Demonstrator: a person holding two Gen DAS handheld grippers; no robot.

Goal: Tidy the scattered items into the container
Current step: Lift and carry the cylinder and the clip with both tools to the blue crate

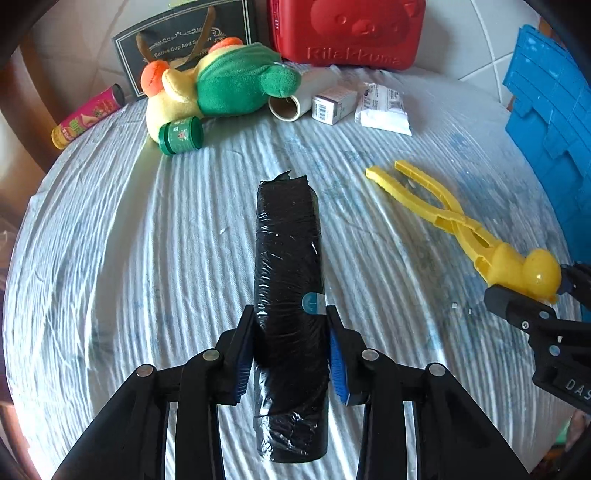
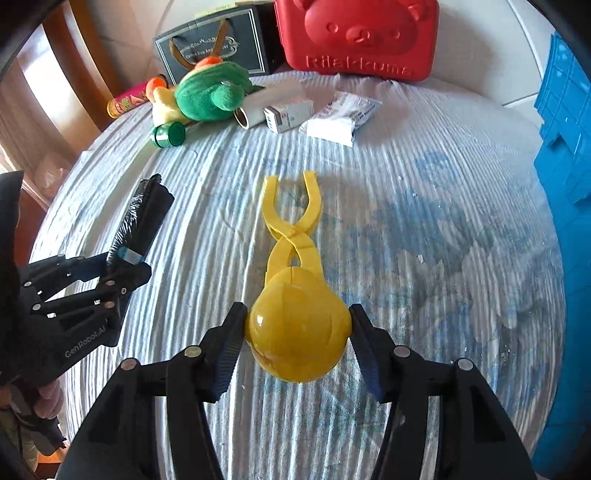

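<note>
My left gripper (image 1: 291,325) is shut on a black roll of plastic bags (image 1: 288,258) that points away from me over the table; it also shows in the right wrist view (image 2: 142,218). My right gripper (image 2: 295,325) is shut on the round ball end of a yellow snowball-maker clamp (image 2: 295,332), whose handles (image 2: 291,206) point away; the clamp also shows in the left wrist view (image 1: 454,218). The blue crate (image 1: 550,129) stands at the right edge, also in the right wrist view (image 2: 565,147).
At the table's far side lie a green and yellow plush toy (image 1: 221,88), a green jar (image 1: 181,136), a cardboard tube (image 1: 291,99), a small box (image 1: 332,103), a white packet (image 1: 384,110) and a pink can (image 1: 88,114). Behind stand a red case (image 1: 347,33) and a dark bag (image 1: 184,40).
</note>
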